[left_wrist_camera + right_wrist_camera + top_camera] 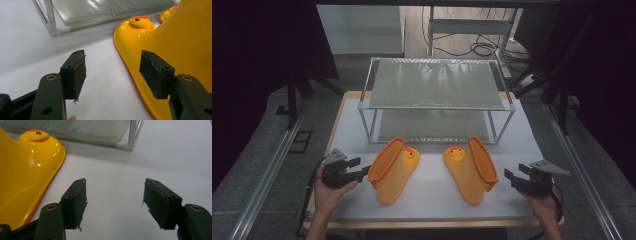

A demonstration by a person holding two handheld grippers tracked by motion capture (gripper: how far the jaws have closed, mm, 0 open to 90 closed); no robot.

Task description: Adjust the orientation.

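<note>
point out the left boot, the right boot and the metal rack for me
left boot [394, 172], high view, on the side of its yellow shaft
right boot [467, 177], high view, on the yellow foot part
metal rack [437, 84], high view, on its grey top shelf

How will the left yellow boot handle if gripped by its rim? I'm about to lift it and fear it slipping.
The left boot looks glossy, with bright highlights, so the pads may slip. Its thin orange rim suggests soft rubber that could flex when pinched. It lies on its side, so it probably won't tip; likely light, being hollow. The left gripper stands open beside it.
</note>
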